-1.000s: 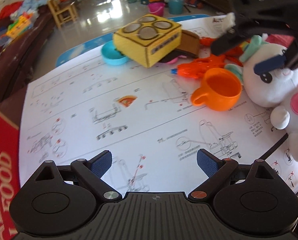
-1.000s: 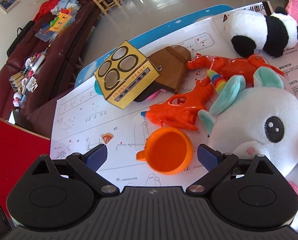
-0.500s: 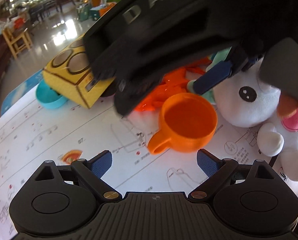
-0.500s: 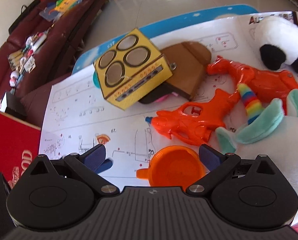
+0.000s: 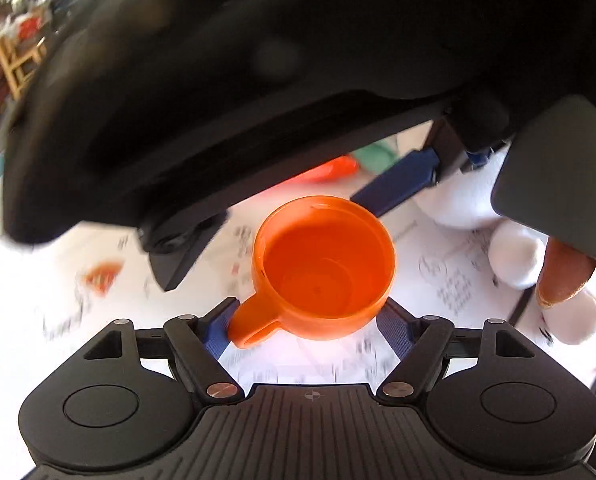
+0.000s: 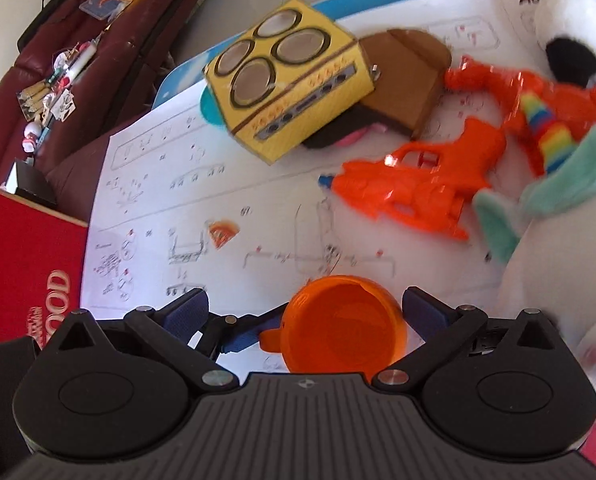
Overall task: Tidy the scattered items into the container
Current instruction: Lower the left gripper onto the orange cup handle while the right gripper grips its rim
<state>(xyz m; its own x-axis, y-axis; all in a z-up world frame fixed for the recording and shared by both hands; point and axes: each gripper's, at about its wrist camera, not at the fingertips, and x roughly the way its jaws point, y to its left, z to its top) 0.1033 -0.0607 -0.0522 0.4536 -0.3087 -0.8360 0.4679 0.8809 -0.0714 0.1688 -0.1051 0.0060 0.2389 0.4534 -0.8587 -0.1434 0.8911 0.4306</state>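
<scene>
Since a second ago both of my hands have dropped toward the cup (image 5: 324, 268), which sat out by the unicorn (image 6: 558, 280) and now fills the space just ahead of my left hand-held gripper (image 5: 306, 328). Its jaws are closing with the cup between them: the left pad (image 5: 218, 334) is at the handle and the right pad (image 5: 394, 328) at the far wall, though I can't tell whether either is pressing yet. My right hand-held gripper (image 6: 304, 310) stands open above the same cup, its pads clear of the rim. I judge the cup light, stiff, smooth plastic, so it should lift easily but could skid or spin out of a loose pinch. The better hold is probably across the round body, wall to wall, not on the handle, where a pad may slide off. It stands upright and empty on the printed sheet (image 6: 158, 200) covering the surface. In the left view my right tool blocks nearly everything beyond the cup, but I can see straight down into the bowl and along my own pads. Only the right view shows the rest of the clutter: the yellow stove (image 6: 290, 80), the water gun (image 6: 414, 188) and the red box (image 6: 26, 264) off to the left, probably the container.
</scene>
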